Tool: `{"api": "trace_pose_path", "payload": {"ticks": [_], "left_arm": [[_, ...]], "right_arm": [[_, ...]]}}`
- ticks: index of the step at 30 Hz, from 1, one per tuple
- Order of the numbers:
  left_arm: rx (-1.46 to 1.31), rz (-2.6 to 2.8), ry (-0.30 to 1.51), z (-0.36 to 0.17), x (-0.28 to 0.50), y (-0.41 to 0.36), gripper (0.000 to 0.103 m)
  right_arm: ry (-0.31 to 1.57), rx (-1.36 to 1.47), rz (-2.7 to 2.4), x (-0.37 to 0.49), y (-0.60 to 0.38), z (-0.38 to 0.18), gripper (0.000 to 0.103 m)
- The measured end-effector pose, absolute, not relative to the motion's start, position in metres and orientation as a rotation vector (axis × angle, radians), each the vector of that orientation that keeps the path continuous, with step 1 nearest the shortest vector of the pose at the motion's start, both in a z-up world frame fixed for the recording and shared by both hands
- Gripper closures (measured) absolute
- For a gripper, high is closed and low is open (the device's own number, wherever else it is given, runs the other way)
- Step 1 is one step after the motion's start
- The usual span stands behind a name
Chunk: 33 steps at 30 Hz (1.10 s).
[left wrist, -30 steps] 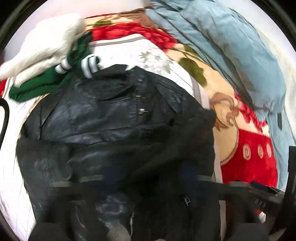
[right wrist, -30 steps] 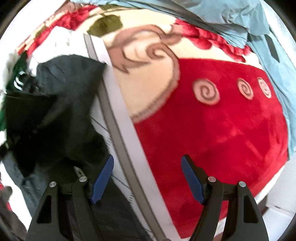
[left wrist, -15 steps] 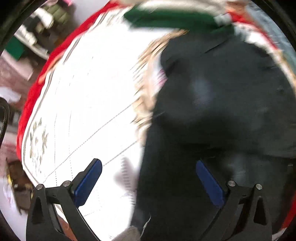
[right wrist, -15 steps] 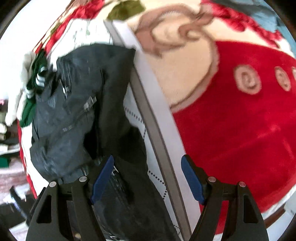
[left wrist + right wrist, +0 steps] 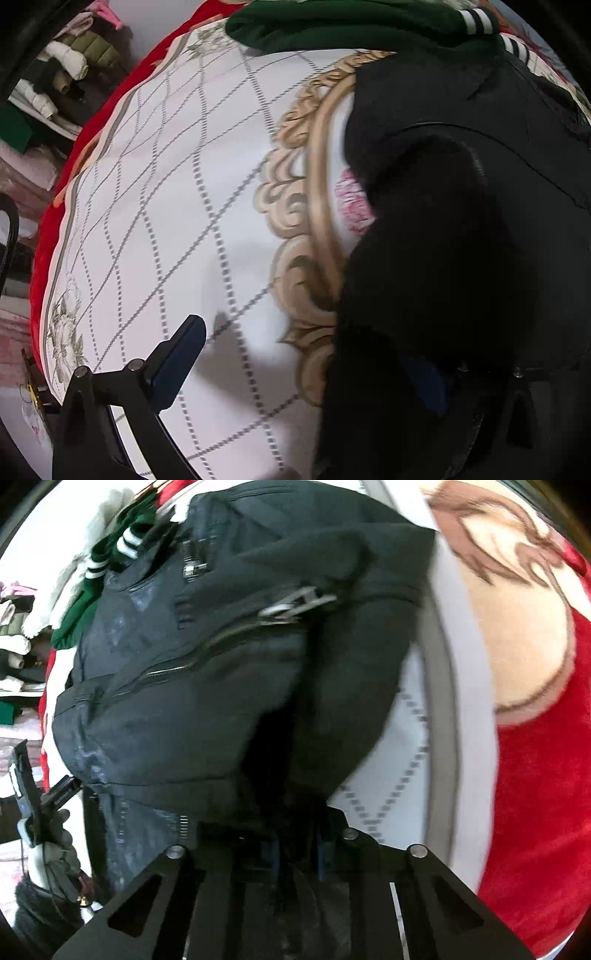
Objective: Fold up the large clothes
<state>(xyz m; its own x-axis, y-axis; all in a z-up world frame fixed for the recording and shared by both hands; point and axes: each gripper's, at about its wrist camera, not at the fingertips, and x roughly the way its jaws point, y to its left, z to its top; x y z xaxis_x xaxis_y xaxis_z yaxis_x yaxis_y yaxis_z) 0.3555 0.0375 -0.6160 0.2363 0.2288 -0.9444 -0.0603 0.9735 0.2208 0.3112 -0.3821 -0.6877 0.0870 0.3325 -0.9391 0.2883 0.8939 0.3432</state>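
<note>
The black jacket (image 5: pixel 207 672) lies on the white quilt (image 5: pixel 177 206). The right gripper (image 5: pixel 297 853) has just closed, pinching its hem. The left gripper (image 5: pixel 306 369) gapes wide, one finger (image 5: pixel 177 360) over quilt, the other against the jacket's edge.

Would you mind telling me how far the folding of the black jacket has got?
Early stage. Done: the black zipped leather jacket lies spread on the white quilted bedcover. In hand: the right tool has just closed on its hem fabric; the left tool stands open at the other edge. Left: every fold, since none is visible yet.
</note>
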Motion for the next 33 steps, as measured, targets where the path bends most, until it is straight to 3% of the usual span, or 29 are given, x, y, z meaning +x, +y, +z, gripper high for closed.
{"api": "trace_pose_path", "payload": {"ticks": [3, 6, 10, 11, 13, 14, 15, 18, 19, 27, 33], "left_arm": [[0.155, 0.213, 1.327, -0.614, 0.354, 0.049, 0.000], [0.151, 0.194, 1.339, -0.611, 0.355, 0.054, 0.000], [0.179, 0.130, 1.326, -0.609, 0.354, 0.042, 0.003], [0.171, 0.114, 1.324, -0.609, 0.354, 0.039, 0.008], [0.106, 0.044, 1.322, -0.610, 0.352, 0.032, 0.055], [0.082, 0.005, 1.318, -0.608, 0.351, 0.025, 0.066], [0.094, -0.019, 1.315, -0.607, 0.348, 0.016, 0.086], [0.149, -0.012, 1.297, -0.604, 0.343, 0.002, 0.094], [0.132, -0.011, 1.293, -0.602, 0.340, 0.004, 0.099], [0.088, 0.073, 1.367, -0.603, 0.310, 0.051, 0.103], [-0.098, 0.036, 1.341, -0.582, 0.311, 0.067, 0.096]], "right_arm": [[1.499, 0.564, 0.103, 0.315, -0.367, -0.674, 0.088], [1.561, 0.437, -0.082, 0.301, -0.382, -0.679, 0.092], [1.548, 0.646, -0.159, 0.278, -0.413, -0.693, 0.088], [1.541, 0.642, -0.154, 0.278, -0.410, -0.692, 0.081], [1.547, 0.627, -0.155, 0.280, -0.405, -0.692, 0.076], [1.544, 0.623, -0.158, 0.281, -0.402, -0.693, 0.076], [1.542, 0.621, -0.161, 0.282, -0.399, -0.694, 0.076], [1.543, 0.594, -0.170, 0.294, -0.381, -0.694, 0.079], [1.541, 0.589, -0.160, 0.298, -0.374, -0.692, 0.087], [1.521, 0.558, -0.113, 0.299, -0.336, -0.673, 0.092], [1.558, 0.573, -0.162, 0.292, -0.340, -0.681, 0.088]]}}
